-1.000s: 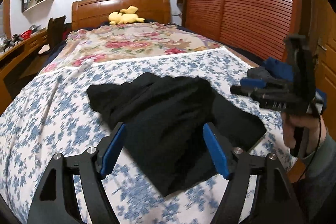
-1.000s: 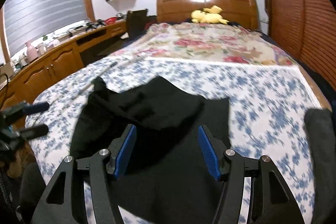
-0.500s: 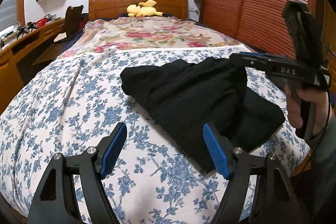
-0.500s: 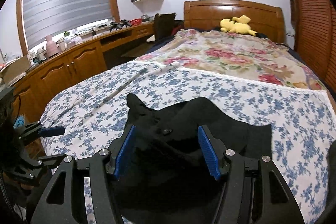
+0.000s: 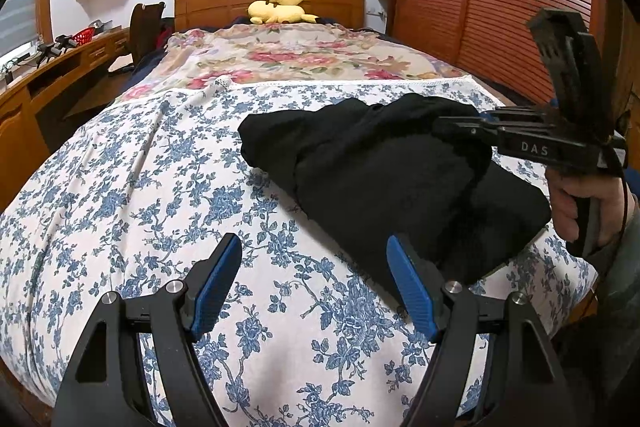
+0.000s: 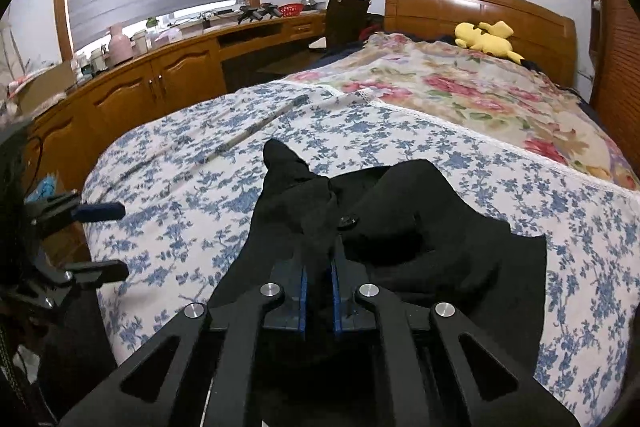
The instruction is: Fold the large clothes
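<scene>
A black garment (image 5: 380, 179) lies bunched on the blue-flowered sheet (image 5: 140, 187) of the bed, toward its right side. My right gripper (image 6: 318, 267) is shut on a raised fold of the black garment (image 6: 420, 227); the blue pads pinch the cloth between them. From the left wrist view, the right gripper (image 5: 460, 127) reaches in from the right over the garment, held by a hand (image 5: 592, 207). My left gripper (image 5: 314, 283) stands open above bare sheet, just left of the garment's near edge, with nothing between its fingers. It also shows at the left edge as the left gripper (image 6: 100, 239).
A floral blanket (image 5: 288, 55) covers the far half of the bed, with a yellow plush toy (image 5: 280, 13) at the wooden headboard. A wooden desk with cupboards (image 6: 160, 83) and a dark chair (image 6: 346, 19) run along the left. A slatted wardrobe (image 5: 500, 7) stands on the right.
The right gripper's jaws have closed on a fold of the black garment. The left gripper has shifted left off the garment, which now lies to its right.
</scene>
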Demonstrator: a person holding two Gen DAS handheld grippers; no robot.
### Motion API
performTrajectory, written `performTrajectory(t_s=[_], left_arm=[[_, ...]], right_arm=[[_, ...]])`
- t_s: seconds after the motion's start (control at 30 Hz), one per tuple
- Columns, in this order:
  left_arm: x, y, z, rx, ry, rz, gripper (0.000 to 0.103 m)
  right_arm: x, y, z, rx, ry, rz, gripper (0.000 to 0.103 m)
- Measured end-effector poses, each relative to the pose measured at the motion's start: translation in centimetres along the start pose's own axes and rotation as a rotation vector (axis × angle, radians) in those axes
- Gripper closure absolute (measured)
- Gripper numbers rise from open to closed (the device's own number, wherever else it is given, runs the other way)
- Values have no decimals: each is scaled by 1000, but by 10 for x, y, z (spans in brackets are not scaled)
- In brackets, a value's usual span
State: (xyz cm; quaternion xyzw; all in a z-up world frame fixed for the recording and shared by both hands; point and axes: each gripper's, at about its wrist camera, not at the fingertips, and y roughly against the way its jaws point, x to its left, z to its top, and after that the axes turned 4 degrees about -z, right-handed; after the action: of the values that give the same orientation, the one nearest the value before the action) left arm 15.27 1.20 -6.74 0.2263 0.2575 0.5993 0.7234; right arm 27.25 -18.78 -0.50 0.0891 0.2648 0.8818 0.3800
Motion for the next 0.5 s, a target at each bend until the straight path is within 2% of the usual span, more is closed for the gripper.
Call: performTrajectory(t_s=[0.23, 0.5], left_arm=[[-4, -1, 1, -2, -1, -5, 27], [-29, -8, 5, -2, -29, -38, 27]], right_arm=[[-6, 26, -9, -65, 3, -49, 99], [-37, 91, -31, -174, -37, -166, 100]])
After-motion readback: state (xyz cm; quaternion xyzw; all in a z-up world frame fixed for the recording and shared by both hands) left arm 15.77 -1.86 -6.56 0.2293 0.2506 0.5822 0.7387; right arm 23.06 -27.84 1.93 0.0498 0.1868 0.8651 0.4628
